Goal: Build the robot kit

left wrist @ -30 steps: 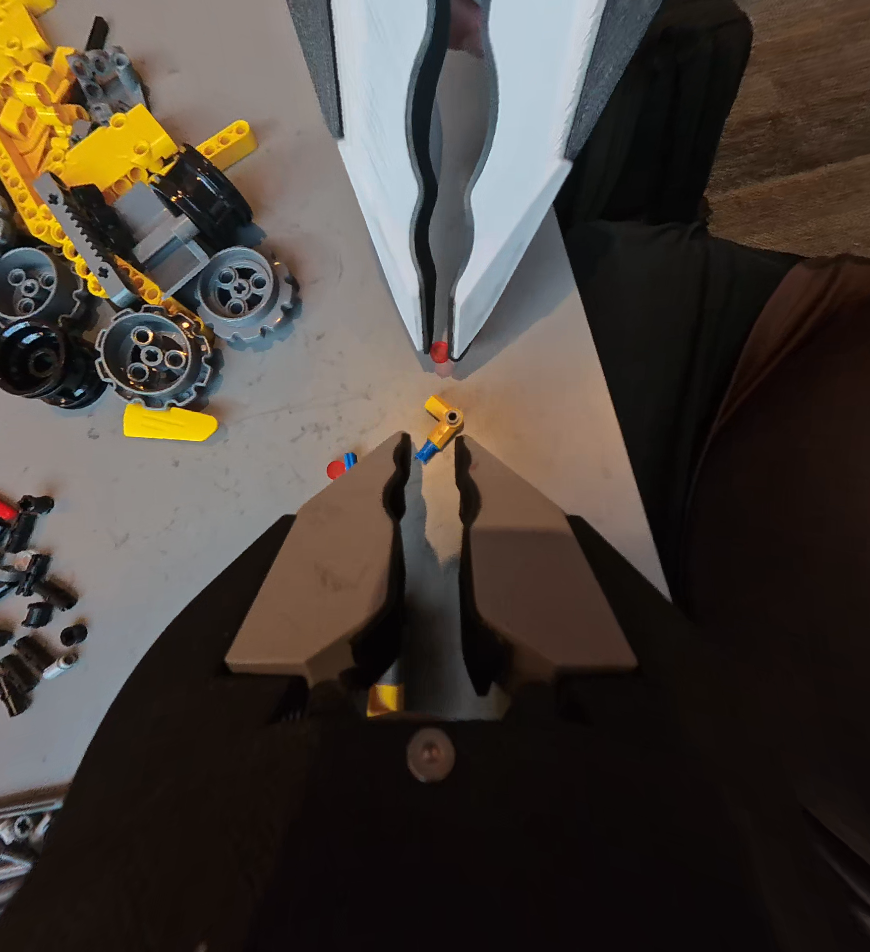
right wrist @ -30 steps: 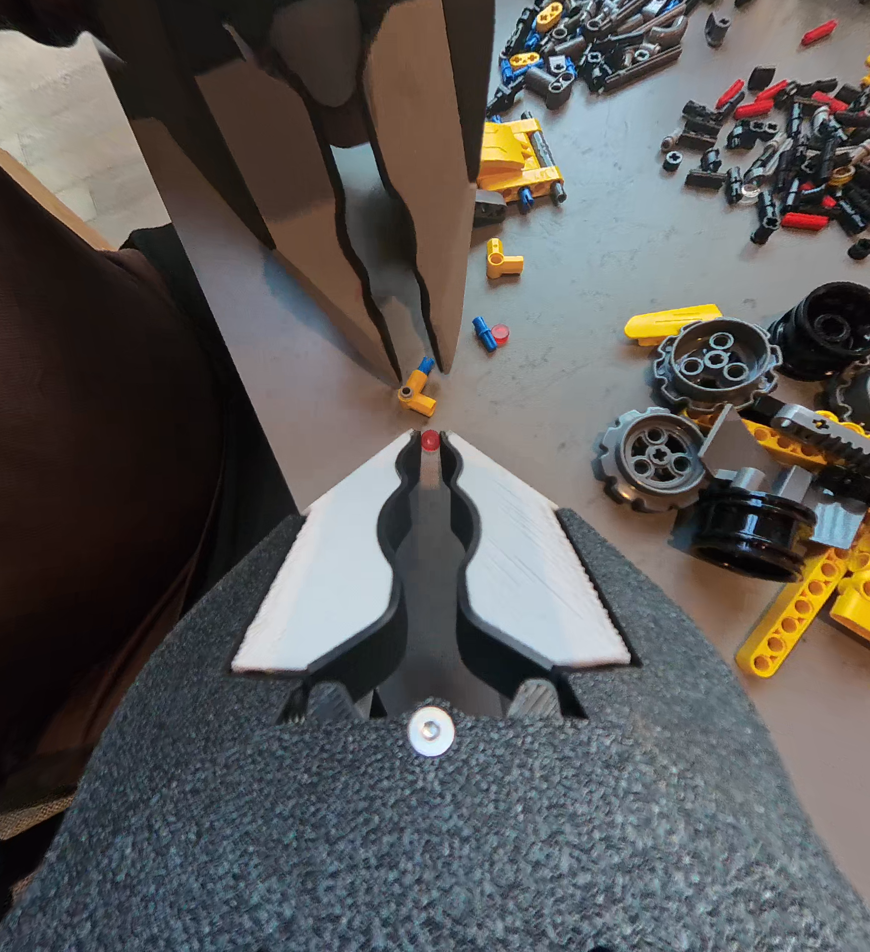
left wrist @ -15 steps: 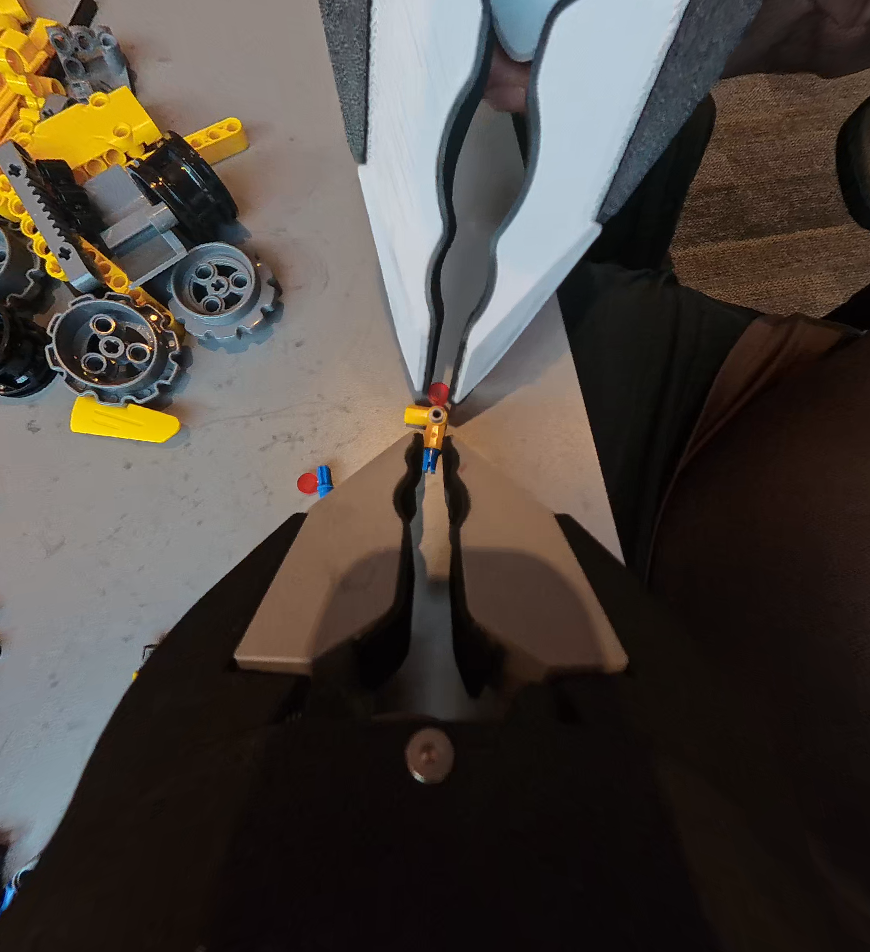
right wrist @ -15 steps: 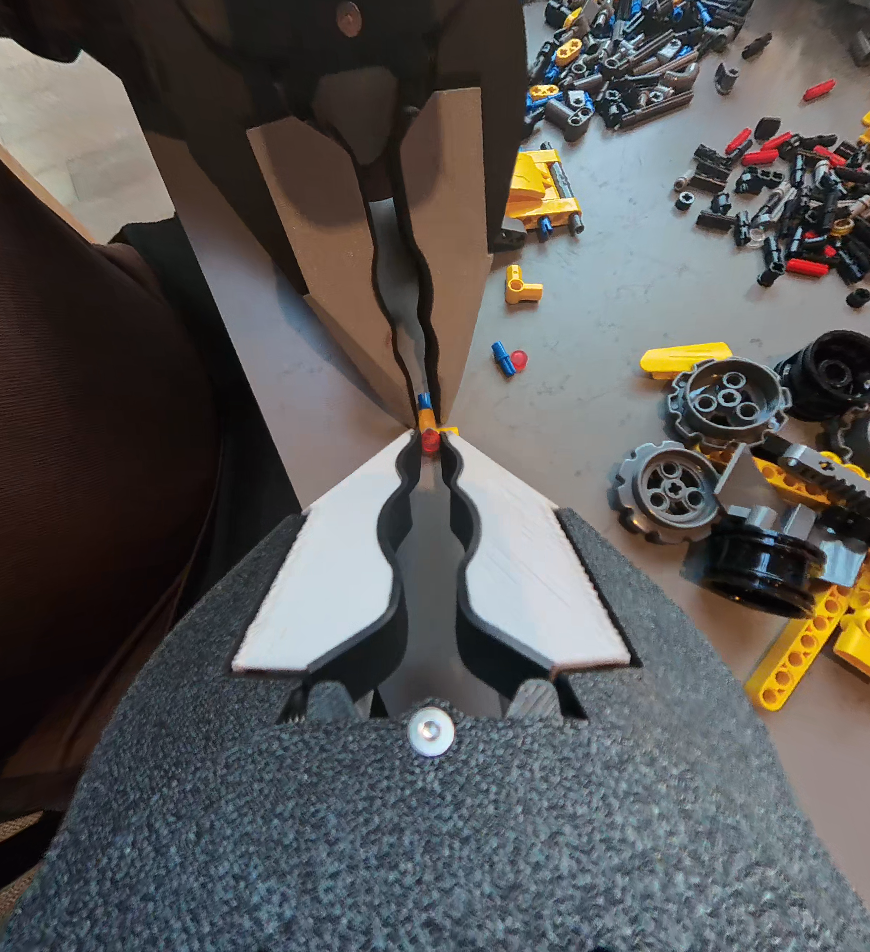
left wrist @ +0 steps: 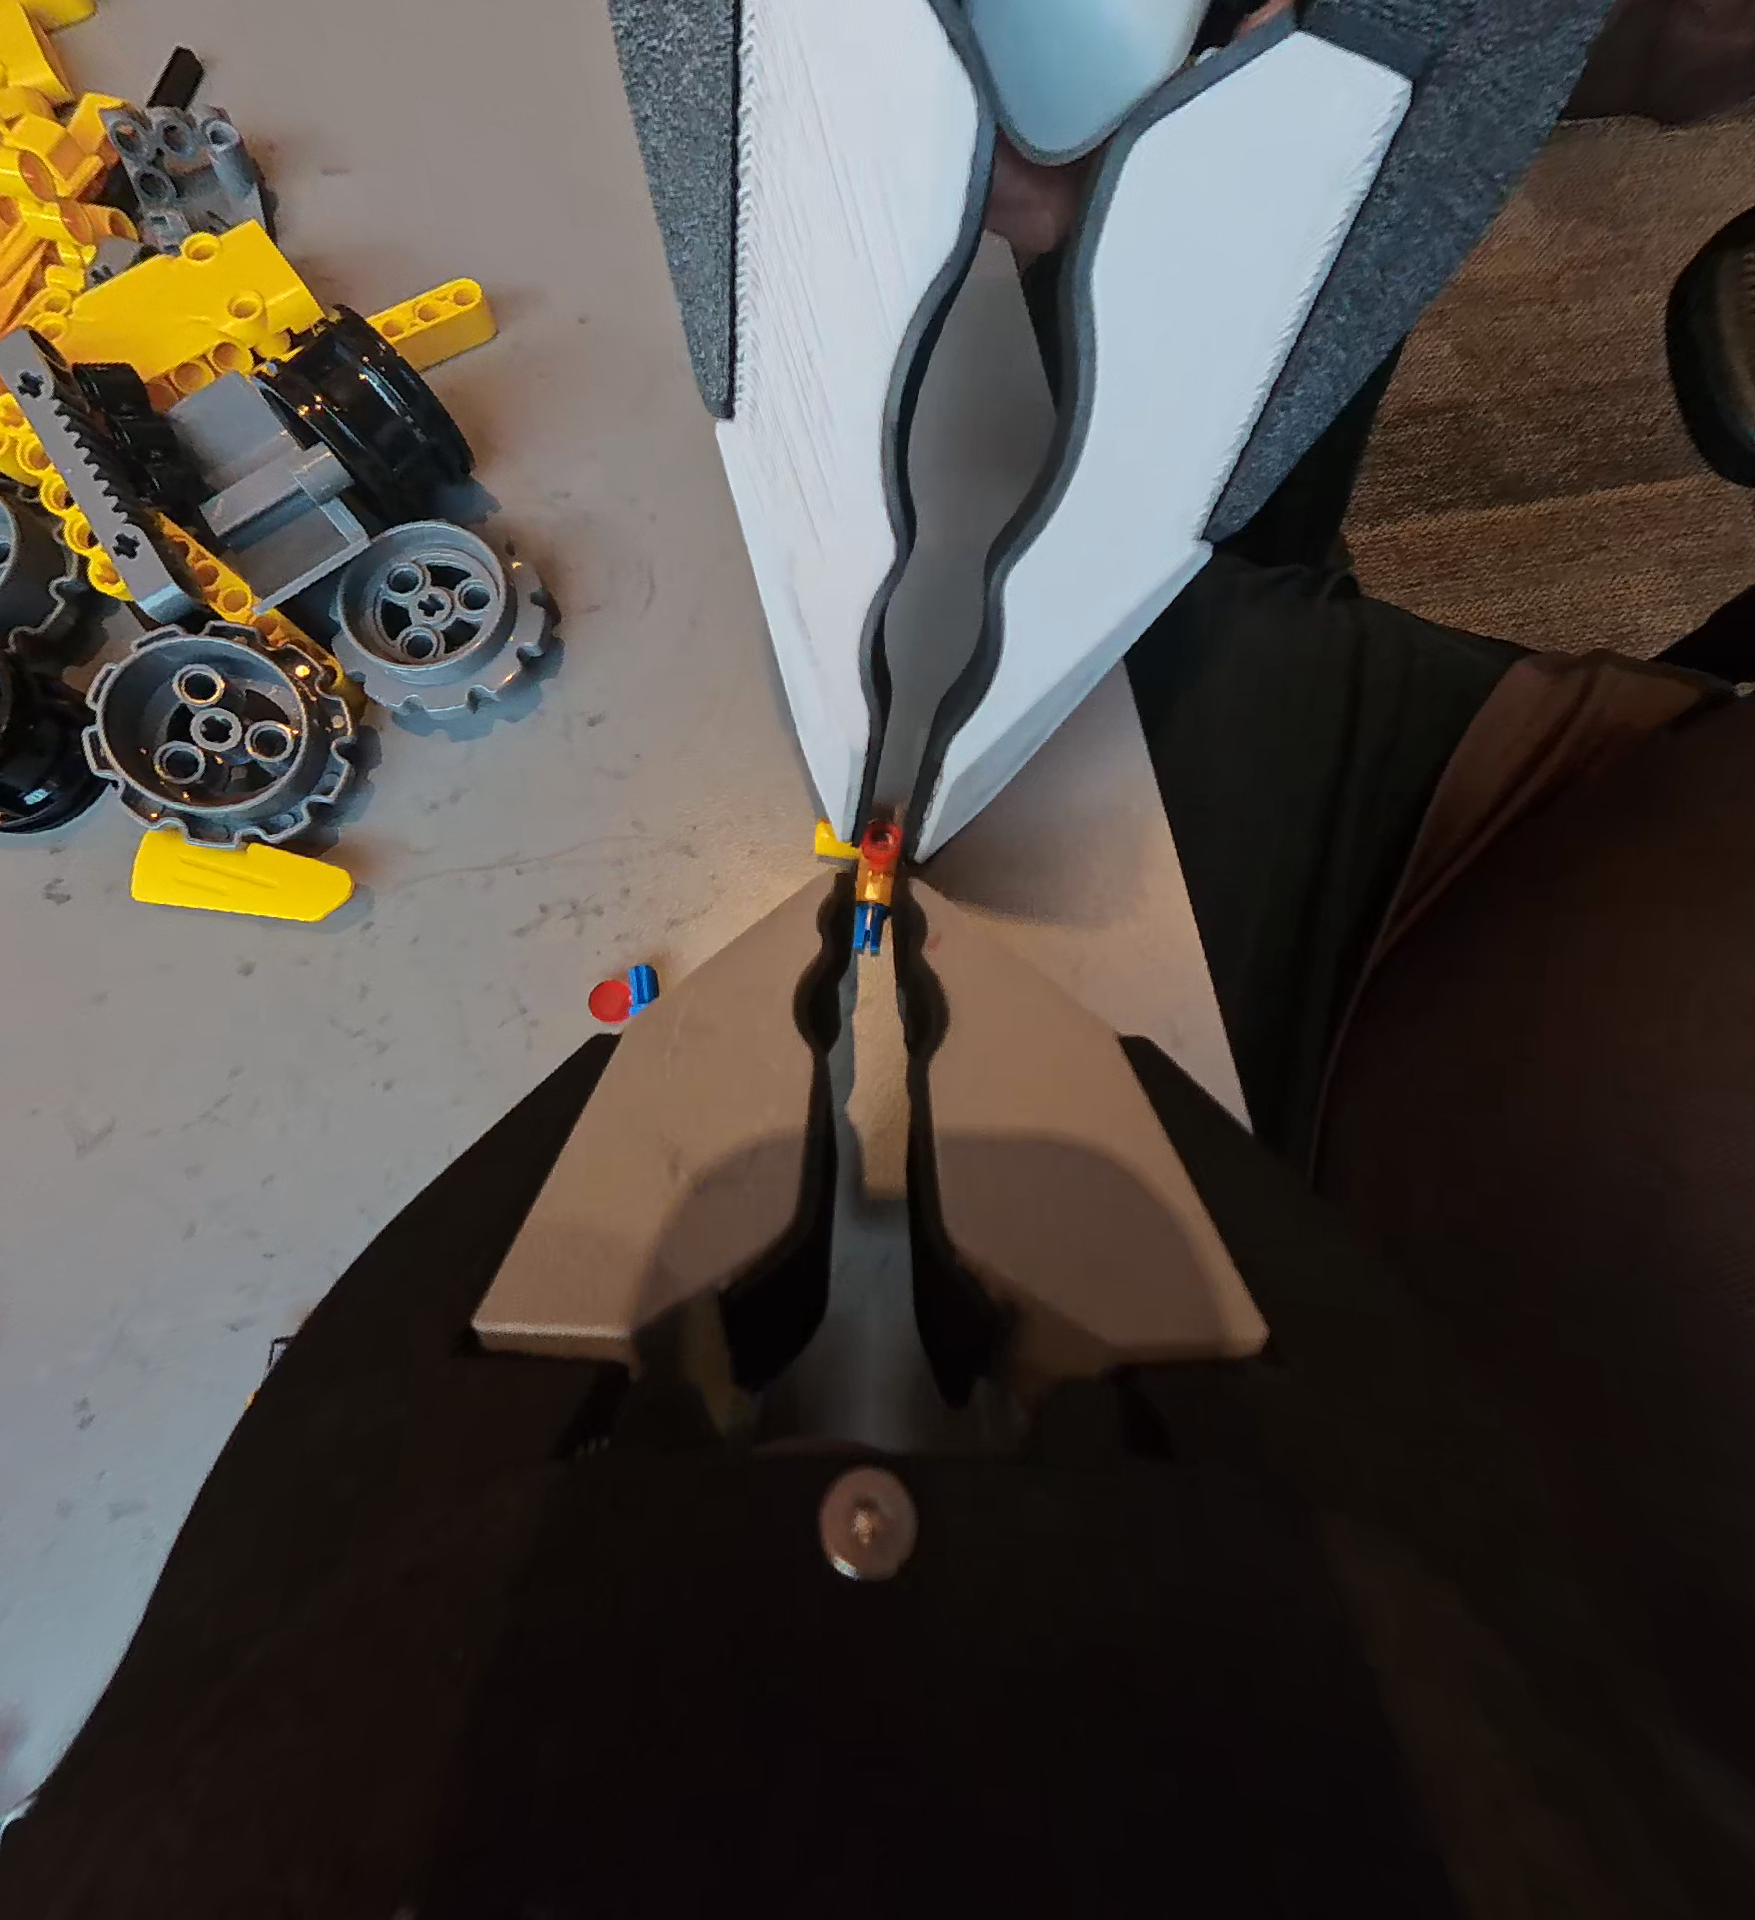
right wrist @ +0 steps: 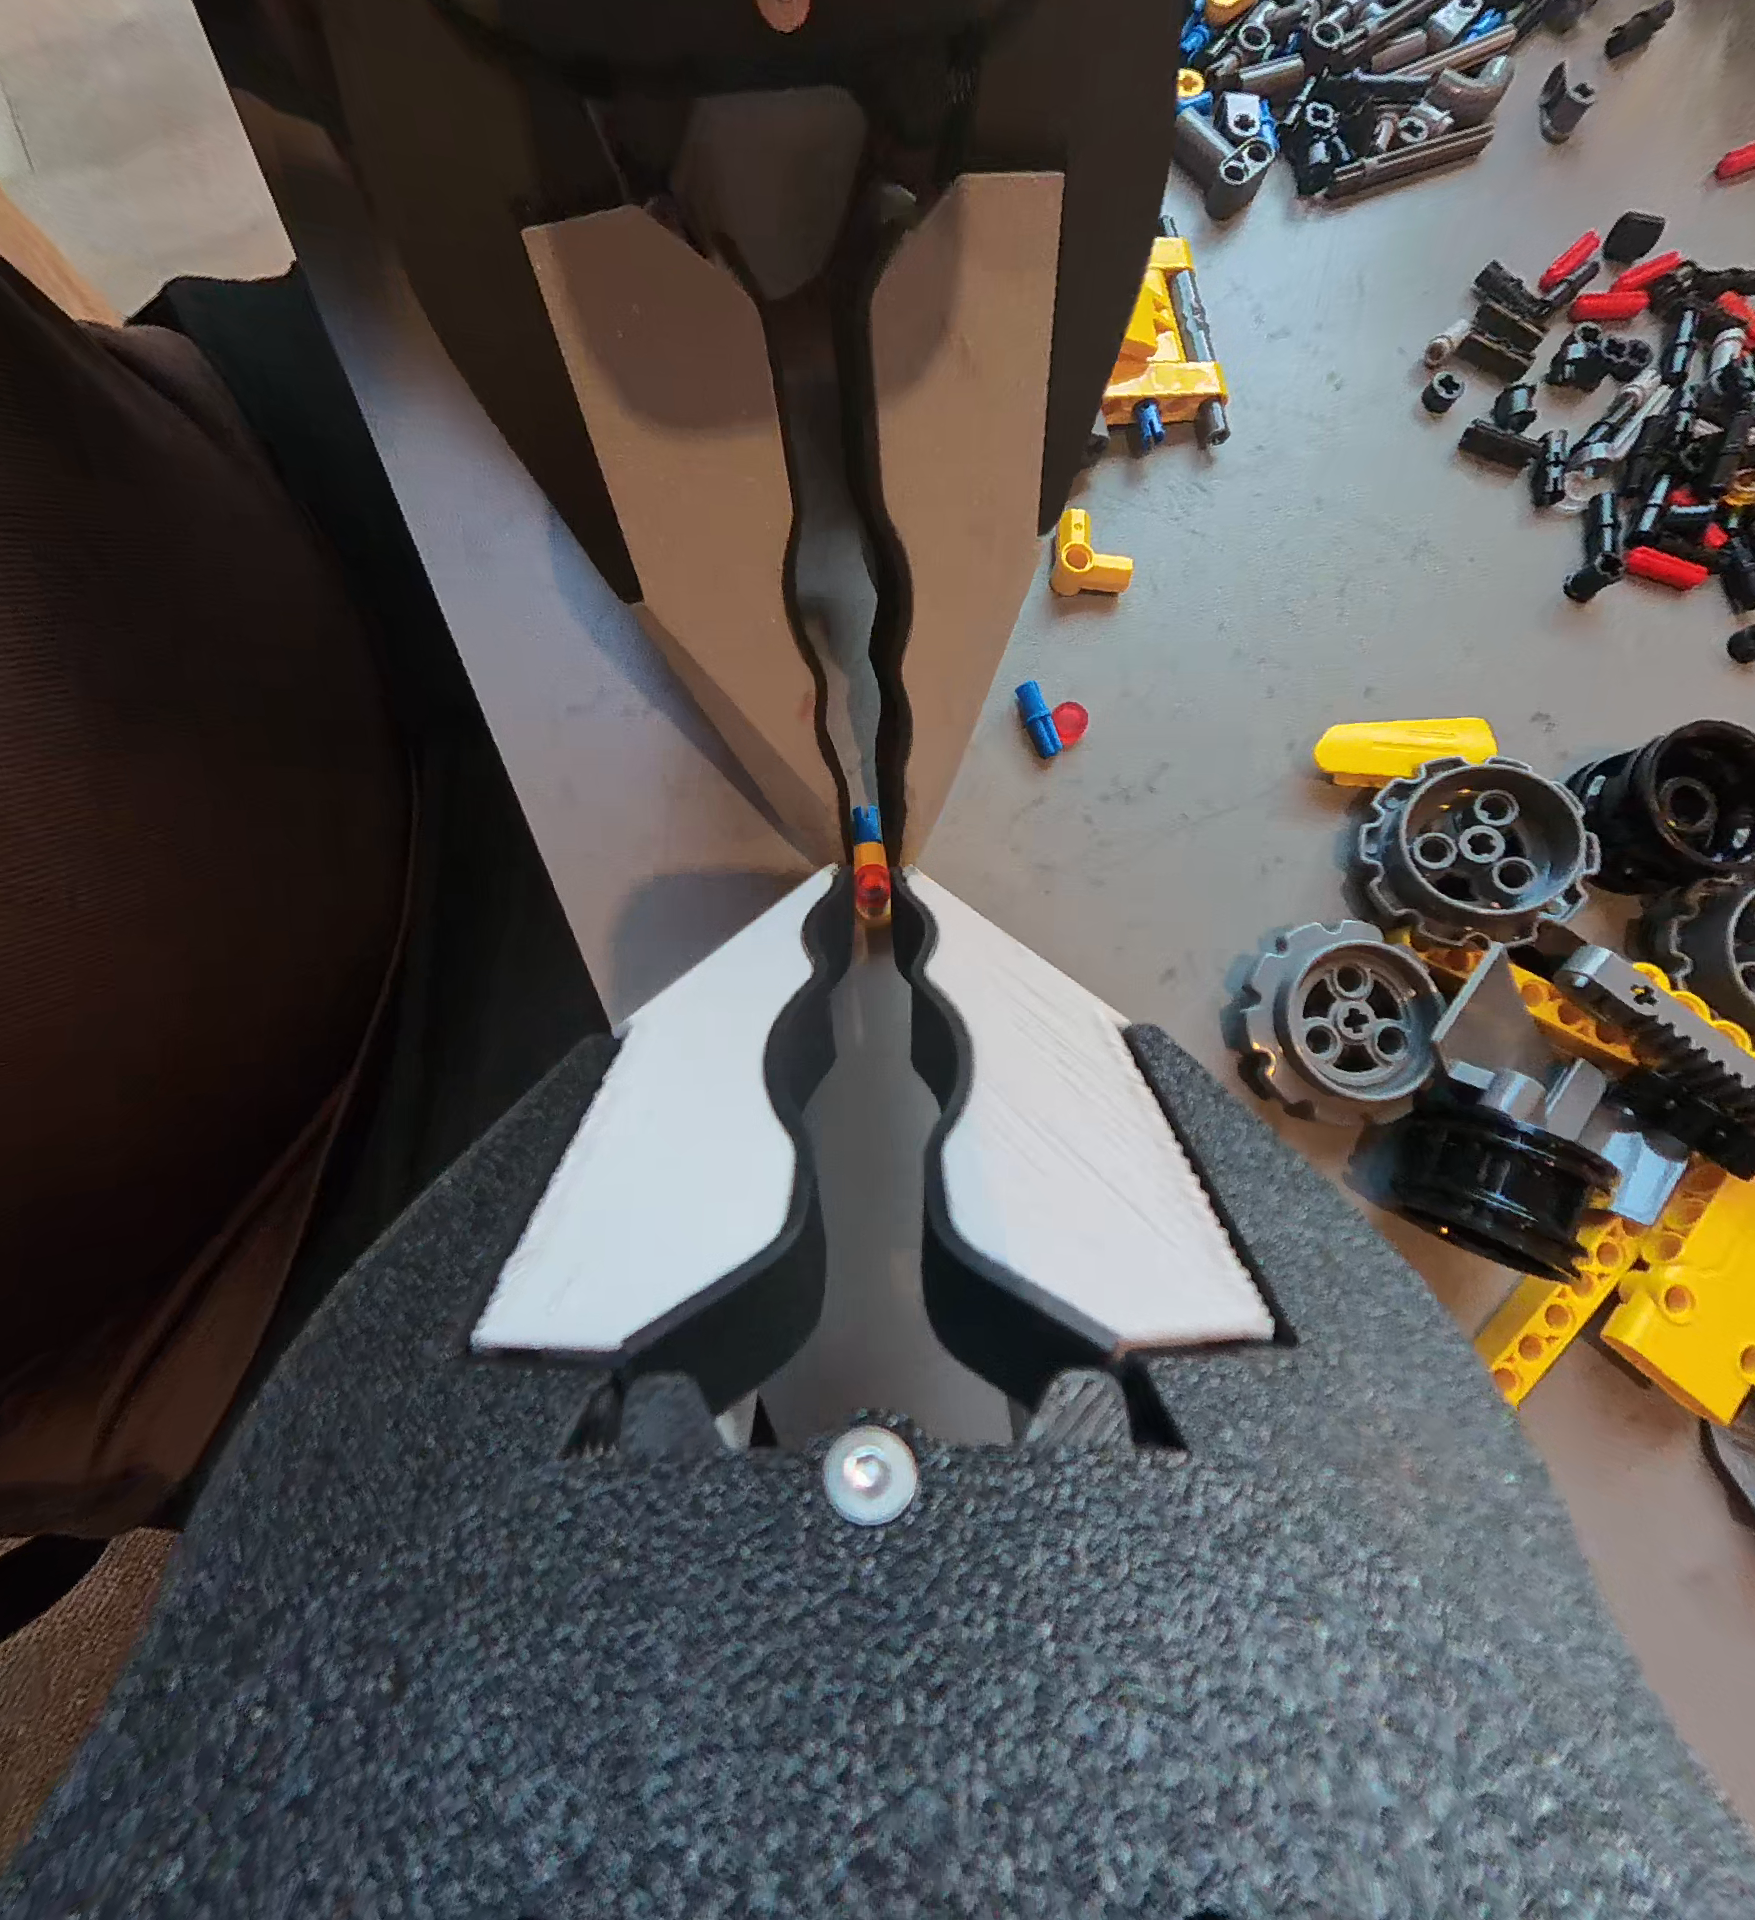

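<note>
My left gripper (left wrist: 873, 909), with tan fingers, is shut on a small yellow angle connector (left wrist: 874, 883) with a blue pin (left wrist: 867, 928) in it. My right gripper (right wrist: 871, 883), with white fingers, is shut on a small red round piece (right wrist: 869, 889). The two grippers meet tip to tip just above the grey table (left wrist: 592, 810) near its edge. The red piece (left wrist: 881, 835) touches the end of the connector (right wrist: 868, 858). The right gripper (left wrist: 888, 831) comes in from the top of the left wrist view. The left gripper (right wrist: 868, 844) comes in from the top of the right wrist view.
A partly built yellow vehicle (left wrist: 125, 343) with grey wheels (left wrist: 218, 727) lies on the left. Near it are a yellow curved panel (left wrist: 239, 883) and a loose red stud with a blue pin (left wrist: 624, 1000). A pile of small black and red pins (right wrist: 1683, 395) and a yellow connector (right wrist: 1086, 561) lie farther off. A person's dark clothes (left wrist: 1579, 1143) are past the table edge. My left and right fingertips are right by each other.
My left gripper closed on the yellow connector with the blue pin and lifted it off the table. The two grippers came together, and the red piece now touches the connector.
</note>
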Tool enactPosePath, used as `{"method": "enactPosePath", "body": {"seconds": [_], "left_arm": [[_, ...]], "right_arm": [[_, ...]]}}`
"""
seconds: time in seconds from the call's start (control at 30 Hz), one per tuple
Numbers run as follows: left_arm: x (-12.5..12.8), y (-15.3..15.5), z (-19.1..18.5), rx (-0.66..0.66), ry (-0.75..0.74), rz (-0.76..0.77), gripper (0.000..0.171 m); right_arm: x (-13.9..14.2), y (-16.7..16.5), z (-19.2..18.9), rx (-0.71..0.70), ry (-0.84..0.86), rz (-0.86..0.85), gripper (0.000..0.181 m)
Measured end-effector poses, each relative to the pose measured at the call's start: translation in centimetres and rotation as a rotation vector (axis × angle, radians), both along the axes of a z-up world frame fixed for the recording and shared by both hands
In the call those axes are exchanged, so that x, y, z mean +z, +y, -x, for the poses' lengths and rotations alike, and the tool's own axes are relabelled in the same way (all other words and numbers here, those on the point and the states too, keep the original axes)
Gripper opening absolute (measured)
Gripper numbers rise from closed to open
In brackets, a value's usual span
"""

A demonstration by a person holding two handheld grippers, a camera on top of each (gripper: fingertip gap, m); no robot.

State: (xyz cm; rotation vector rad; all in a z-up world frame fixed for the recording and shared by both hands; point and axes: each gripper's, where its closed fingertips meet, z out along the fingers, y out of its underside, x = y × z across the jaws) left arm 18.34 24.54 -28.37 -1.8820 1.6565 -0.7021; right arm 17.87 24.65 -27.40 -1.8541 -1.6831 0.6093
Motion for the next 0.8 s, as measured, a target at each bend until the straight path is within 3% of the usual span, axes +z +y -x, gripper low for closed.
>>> {"method": "enactPosePath", "body": {"seconds": [0.47,0.8], "left_arm": [[0.0,0.0,-0.1,0.001,-0.035,0.006,0.003],[0.3,-0.1,-0.1,0.022,-0.05,0.029,0.014]], "right_arm": [[0.1,0.2,-0.4,-0.041,0.035,0.05,0.006],[2.1,0.3,-0.8,-0.131,0.261,0.153,0.006]]}}
